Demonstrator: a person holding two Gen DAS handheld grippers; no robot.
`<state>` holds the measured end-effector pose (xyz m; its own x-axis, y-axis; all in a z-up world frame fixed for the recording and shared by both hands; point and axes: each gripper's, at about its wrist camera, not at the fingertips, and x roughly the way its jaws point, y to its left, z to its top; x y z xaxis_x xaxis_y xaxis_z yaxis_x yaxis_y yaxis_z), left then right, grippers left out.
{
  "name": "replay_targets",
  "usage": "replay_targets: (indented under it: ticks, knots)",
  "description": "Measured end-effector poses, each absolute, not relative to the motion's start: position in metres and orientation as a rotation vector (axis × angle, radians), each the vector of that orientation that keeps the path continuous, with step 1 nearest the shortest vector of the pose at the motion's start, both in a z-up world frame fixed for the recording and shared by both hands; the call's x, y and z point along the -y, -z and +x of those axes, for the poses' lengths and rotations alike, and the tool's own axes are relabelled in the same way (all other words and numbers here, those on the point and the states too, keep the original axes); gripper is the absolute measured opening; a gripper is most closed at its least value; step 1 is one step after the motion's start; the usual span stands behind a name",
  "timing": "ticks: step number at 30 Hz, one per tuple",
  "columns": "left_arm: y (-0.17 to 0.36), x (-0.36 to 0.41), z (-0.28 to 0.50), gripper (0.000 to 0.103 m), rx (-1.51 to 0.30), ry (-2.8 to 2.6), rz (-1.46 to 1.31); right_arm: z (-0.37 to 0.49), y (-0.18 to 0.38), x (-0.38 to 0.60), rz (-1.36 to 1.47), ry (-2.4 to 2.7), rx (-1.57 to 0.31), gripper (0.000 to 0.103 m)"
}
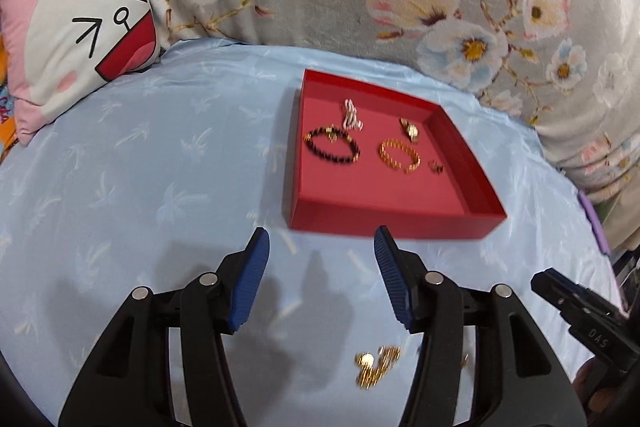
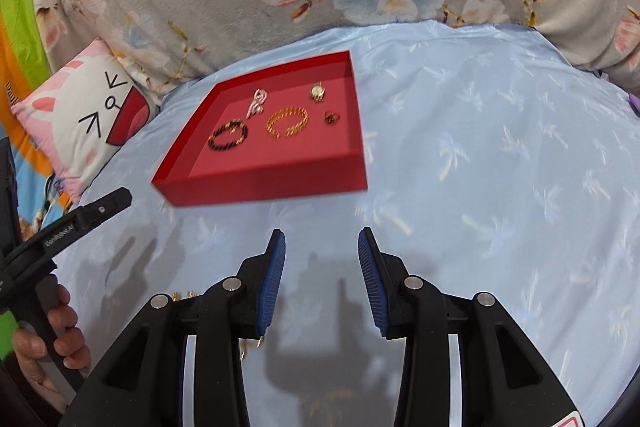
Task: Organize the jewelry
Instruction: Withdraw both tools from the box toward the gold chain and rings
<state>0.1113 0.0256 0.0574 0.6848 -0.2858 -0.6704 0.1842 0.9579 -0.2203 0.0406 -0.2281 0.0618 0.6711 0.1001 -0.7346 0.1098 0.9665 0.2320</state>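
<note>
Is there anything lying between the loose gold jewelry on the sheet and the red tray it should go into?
Nothing visible: bare blue sheet separates the gold jewelry from the red tray. Only the tray's low near wall must be cleared; the open left gripper is empty.

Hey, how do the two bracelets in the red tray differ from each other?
The dark beaded bracelet is black with small gold accents; the gold chain bracelet is all gold links. In the right wrist view, the dark one lies toward the left side of the red tray, while the gold one sits nearer the middle, beside a small ring. Both lie flat as loops on the tray floor, apart from each other.
</note>
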Motion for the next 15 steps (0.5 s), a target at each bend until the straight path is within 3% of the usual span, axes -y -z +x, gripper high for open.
replay_targets:
  ticks: [15]
  knots:
    - [-0.017, -0.004, 0.049, 0.053, -0.869, 0.336, -0.031, -0.018, -0.036, 0.193, 0.268, -0.046, -0.928, 0.038]
